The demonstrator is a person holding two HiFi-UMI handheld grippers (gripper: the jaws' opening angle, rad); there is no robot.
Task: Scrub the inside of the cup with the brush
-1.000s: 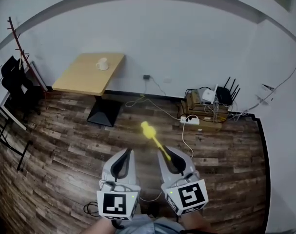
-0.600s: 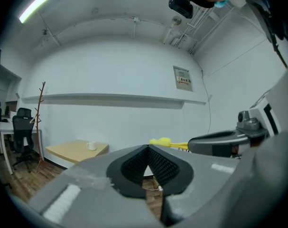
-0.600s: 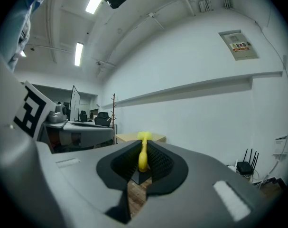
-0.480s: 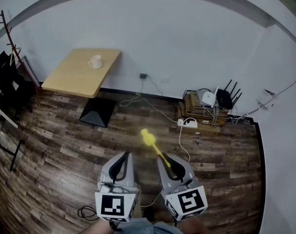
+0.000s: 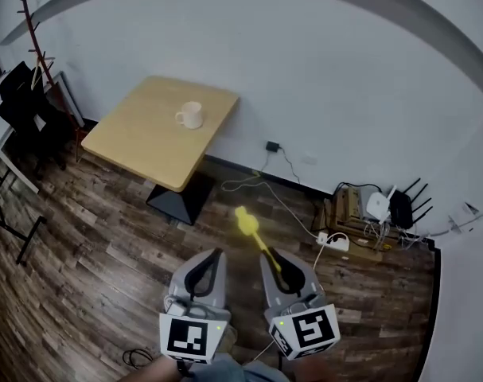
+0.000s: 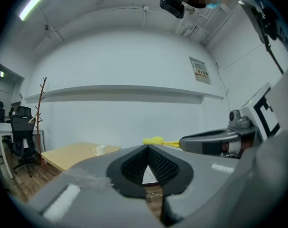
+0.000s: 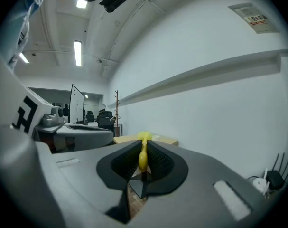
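A white cup (image 5: 189, 115) stands on a light wooden table (image 5: 149, 146) by the white wall, far ahead of both grippers; the cup (image 6: 99, 149) also shows small in the left gripper view. My right gripper (image 5: 272, 257) is shut on the handle of a yellow brush (image 5: 250, 228), whose head points forward and up-left. In the right gripper view the brush (image 7: 143, 153) sits pinched between the pads. My left gripper (image 5: 216, 256) is shut with nothing in it, held beside the right one above the wooden floor.
A coat rack (image 5: 36, 50) and black office chairs (image 5: 22, 122) stand at the left. Cables, a power strip (image 5: 334, 241) and routers (image 5: 392, 208) lie along the wall at the right. The table rests on a black pedestal base (image 5: 178, 200).
Both grippers have travelled forward over the floor with the brush. The table and cup now appear larger and closer to the centre of the head view.
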